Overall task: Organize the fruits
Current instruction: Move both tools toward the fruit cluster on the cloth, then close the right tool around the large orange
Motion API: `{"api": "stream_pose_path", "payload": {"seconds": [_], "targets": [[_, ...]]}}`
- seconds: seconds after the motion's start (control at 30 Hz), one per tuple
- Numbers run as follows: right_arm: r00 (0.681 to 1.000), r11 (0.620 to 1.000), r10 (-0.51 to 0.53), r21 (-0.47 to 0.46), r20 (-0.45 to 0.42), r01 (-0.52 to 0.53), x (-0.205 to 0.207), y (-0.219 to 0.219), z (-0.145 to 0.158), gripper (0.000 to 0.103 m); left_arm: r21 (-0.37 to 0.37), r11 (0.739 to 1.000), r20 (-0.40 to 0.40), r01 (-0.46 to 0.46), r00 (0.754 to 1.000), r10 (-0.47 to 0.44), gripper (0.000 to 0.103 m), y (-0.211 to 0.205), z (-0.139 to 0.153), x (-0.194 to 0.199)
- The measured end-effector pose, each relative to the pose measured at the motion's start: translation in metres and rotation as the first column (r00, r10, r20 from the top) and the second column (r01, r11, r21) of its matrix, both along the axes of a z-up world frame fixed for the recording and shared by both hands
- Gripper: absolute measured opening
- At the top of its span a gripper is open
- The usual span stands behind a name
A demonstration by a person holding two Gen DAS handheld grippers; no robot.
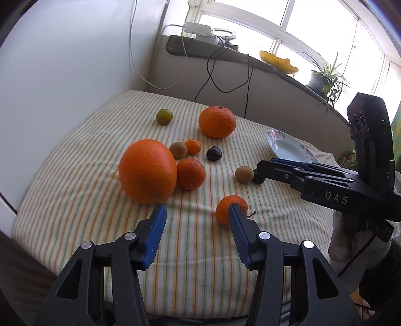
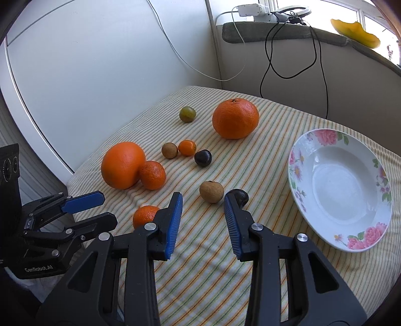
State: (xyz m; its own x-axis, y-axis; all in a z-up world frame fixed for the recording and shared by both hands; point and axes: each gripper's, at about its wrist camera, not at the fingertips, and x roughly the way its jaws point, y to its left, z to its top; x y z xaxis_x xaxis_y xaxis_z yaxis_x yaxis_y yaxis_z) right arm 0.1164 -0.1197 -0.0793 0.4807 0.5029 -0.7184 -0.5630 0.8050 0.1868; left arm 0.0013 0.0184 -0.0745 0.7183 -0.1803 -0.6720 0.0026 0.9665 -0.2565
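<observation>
Left wrist view: left gripper (image 1: 196, 209) gapes empty over the striped tablecloth (image 1: 75, 200), a small mandarin (image 1: 226, 209) touching its right finger.

Right wrist view: right gripper (image 2: 202, 200) spread, empty, just before a brown longan (image 2: 211, 191); floral plate (image 2: 376, 223) near the cloth's right edge.

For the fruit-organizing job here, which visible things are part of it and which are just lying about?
Part of the job:
large orange
second large orange
tangerines
brown round fruit
dark plums
green plum
floral plate
left tongs
right tongs

Lying about:
cables
white adapter
potted plant
yellow dish on sill
</observation>
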Motion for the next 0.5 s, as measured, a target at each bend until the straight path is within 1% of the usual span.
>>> {"api": "stream_pose_path", "payload": {"seconds": [0.27,0.4,0.5], "targets": [[0.995,0.995,0.098,0.013,-0.006,-0.098,0.008,0.036,0.013,0.036,-0.011,0.997,0.010,-0.074,0.997,0.074,0.050,0.027,-0.002,-0.002],[0.989,0.989,0.145,0.032,-0.032,-0.144,0.012,0.054,0.015,0.036,-0.020,0.995,0.013,-0.094,0.995,0.094,0.050,0.035,-0.003,0.000],[0.984,0.984,0.176,0.030,-0.040,-0.175,0.015,0.068,0.015,0.036,-0.029,0.994,0.015,-0.104,0.994,0.104,0.051,0.040,-0.004,0.003]]}}
